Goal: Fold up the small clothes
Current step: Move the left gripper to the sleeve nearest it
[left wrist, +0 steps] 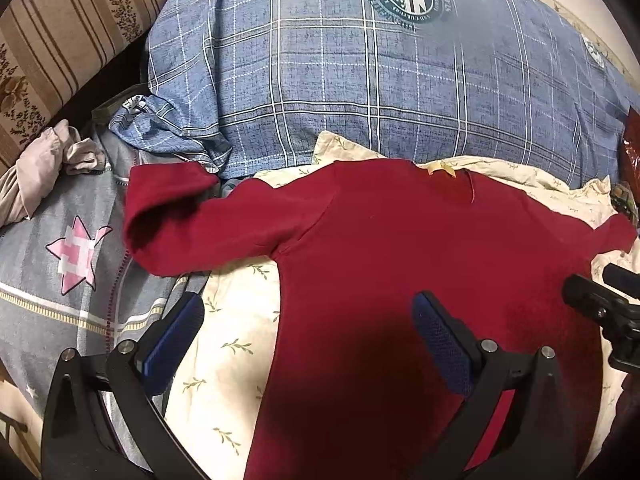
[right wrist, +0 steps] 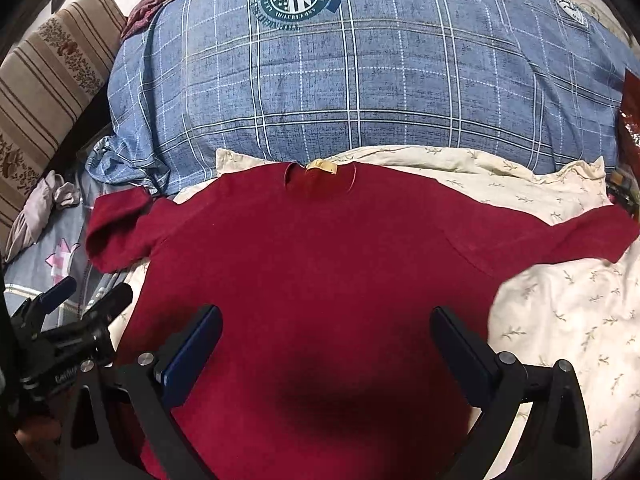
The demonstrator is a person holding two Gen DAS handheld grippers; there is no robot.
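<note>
Red shirt [right wrist: 312,264] lies flat, unfolded; left gripper [left wrist: 308,332] and right gripper [right wrist: 326,344] hover wide open, empty (soft bedding [right wrist: 560,312] may bunch underneath).

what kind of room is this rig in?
Most likely a bedroom, working on a bed. A red shirt lies spread on a leaf-print cream sheet, with a big blue plaid pillow behind it and a star-print quilt alongside.
</note>
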